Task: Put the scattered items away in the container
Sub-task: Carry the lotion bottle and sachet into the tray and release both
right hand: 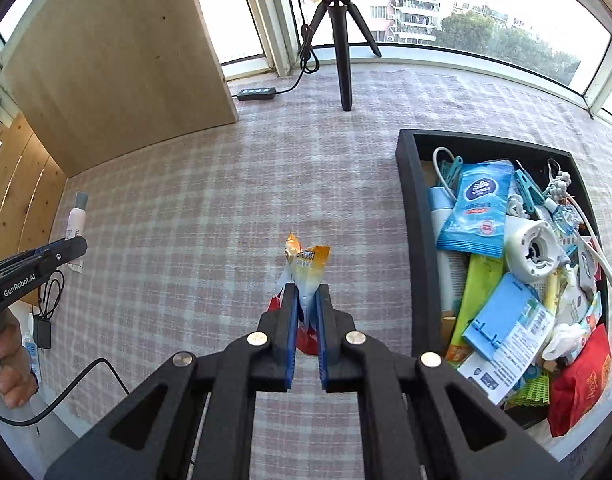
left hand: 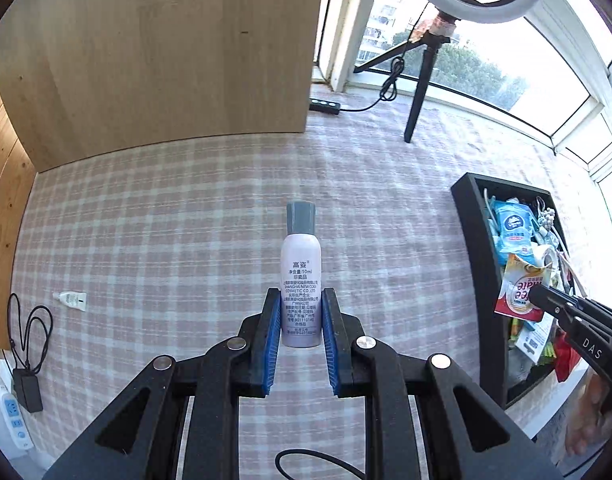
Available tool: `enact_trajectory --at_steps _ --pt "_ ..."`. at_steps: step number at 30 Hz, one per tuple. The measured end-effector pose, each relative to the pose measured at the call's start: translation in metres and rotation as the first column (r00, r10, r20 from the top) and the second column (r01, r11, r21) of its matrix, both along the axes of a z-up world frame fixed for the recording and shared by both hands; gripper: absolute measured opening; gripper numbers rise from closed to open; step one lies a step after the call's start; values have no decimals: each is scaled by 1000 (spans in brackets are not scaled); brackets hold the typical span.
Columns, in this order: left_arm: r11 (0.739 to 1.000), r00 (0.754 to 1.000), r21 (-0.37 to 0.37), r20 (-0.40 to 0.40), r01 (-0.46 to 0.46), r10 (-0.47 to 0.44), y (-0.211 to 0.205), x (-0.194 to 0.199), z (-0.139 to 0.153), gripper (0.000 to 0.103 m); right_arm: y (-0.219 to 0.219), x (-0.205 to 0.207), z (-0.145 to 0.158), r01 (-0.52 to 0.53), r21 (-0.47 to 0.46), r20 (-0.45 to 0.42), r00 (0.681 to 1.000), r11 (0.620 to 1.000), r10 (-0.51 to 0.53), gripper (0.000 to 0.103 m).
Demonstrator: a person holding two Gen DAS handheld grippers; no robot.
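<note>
My left gripper [left hand: 301, 300] is shut on a small lilac bottle [left hand: 300, 276] with a grey cap, held upright above the checked cloth. My right gripper [right hand: 306, 292] is shut on a crumpled orange, white and red sachet [right hand: 308, 264]. In the left wrist view that sachet [left hand: 520, 292] hangs over the near side of the black container [left hand: 482, 260]. In the right wrist view the container [right hand: 416, 240] lies to the right, full of several items. The left gripper [right hand: 79, 246] with the bottle [right hand: 77, 216] shows at the left edge there. A small white tube [left hand: 69, 301] lies on the cloth.
A wooden board [left hand: 157, 52] stands at the back left. A ring light tripod [left hand: 420, 92] and a black controller [left hand: 325, 106] sit near the window. A black adapter with cable [left hand: 27, 386] and a white power strip [left hand: 13, 416] lie off the cloth's left edge.
</note>
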State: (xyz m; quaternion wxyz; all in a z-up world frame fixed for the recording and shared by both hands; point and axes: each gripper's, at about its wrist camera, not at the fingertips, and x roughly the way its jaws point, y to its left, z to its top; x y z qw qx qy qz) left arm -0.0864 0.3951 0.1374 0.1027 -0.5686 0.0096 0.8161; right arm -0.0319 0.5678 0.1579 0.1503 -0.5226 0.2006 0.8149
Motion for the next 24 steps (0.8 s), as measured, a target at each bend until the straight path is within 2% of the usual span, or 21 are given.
enact_trajectory --at_steps 1,5,8,10,13,18,24 --pt "1000 1000 11 -5 14 -14 6 20 15 18 13 9 5 6 -12 -3 1000 1000 -6 8" --pt "997 998 52 -15 59 -59 100 24 21 18 65 40 17 6 2 -5 1000 1000 -6 8" --pt "992 995 70 -19 103 -102 159 30 24 18 104 56 14 21 -5 0 1000 1000 -21 8" --pt "988 991 76 -23 132 -131 184 38 37 18 127 66 14 31 7 3 1000 999 -31 8" --pt "982 985 78 -24 174 -173 231 38 38 18 162 84 15 60 4 -1 998 998 -60 8" --pt "971 974 73 -23 226 -225 294 32 38 18 205 105 17 97 -3 -10 995 995 -97 8" --pt "952 956 88 -3 293 -294 340 24 34 20 234 113 14 99 -13 -17 995 995 -99 9"
